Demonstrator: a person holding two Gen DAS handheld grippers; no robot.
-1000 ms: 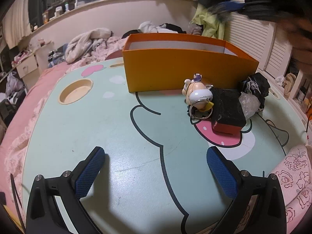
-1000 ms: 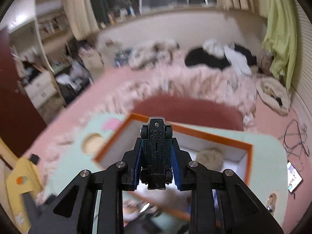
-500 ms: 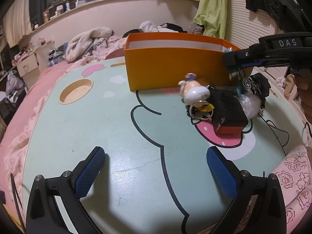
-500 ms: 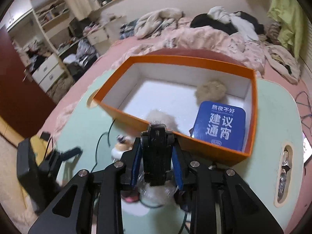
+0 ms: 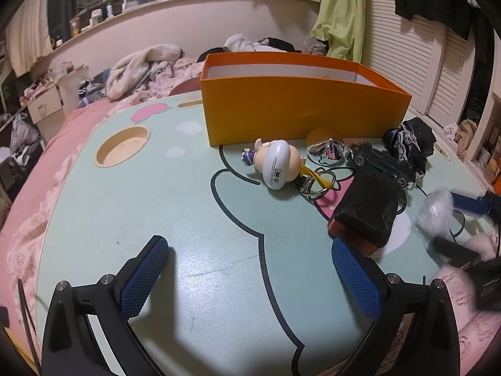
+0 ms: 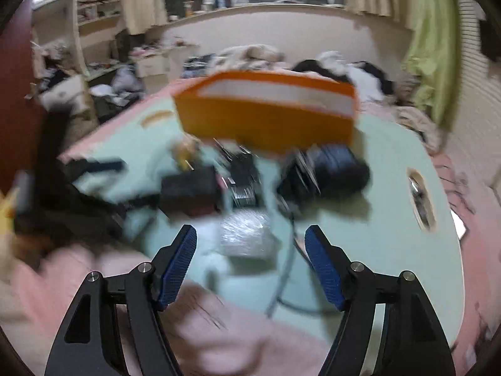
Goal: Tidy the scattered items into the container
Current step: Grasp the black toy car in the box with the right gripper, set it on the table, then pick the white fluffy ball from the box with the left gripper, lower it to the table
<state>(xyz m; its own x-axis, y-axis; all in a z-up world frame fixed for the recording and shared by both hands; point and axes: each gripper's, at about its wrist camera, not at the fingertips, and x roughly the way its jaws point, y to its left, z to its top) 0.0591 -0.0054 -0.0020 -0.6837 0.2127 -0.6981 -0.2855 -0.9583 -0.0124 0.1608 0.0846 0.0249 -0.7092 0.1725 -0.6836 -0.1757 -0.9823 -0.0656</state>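
The orange box (image 5: 297,106) stands open-topped at the back of the mint-green table (image 5: 156,219). In front of it lie a pig figure (image 5: 275,164), key rings (image 5: 319,185), a black toy car (image 5: 382,164), a black block with a red base (image 5: 366,213) and a black lace cloth (image 5: 410,139). My left gripper (image 5: 250,247) hovers open and empty over the near table. Low at the right edge, my right gripper (image 6: 250,235) has its jaws opening. A clear plastic bundle (image 6: 244,235) lies at its fingertips, with the pads off it. The right wrist view is blurred.
A round cup recess (image 5: 122,150) is sunk into the table's left side. A shiny silver piece (image 5: 327,152) lies by the box wall. A thin cable (image 6: 288,266) trails over the near right. Pink bedding (image 5: 47,188) surrounds the table, with clothes heaped behind.
My right gripper came down from above the box with the black toy car and opened. The car now lies on the table by the black block. The pig figure has shifted.
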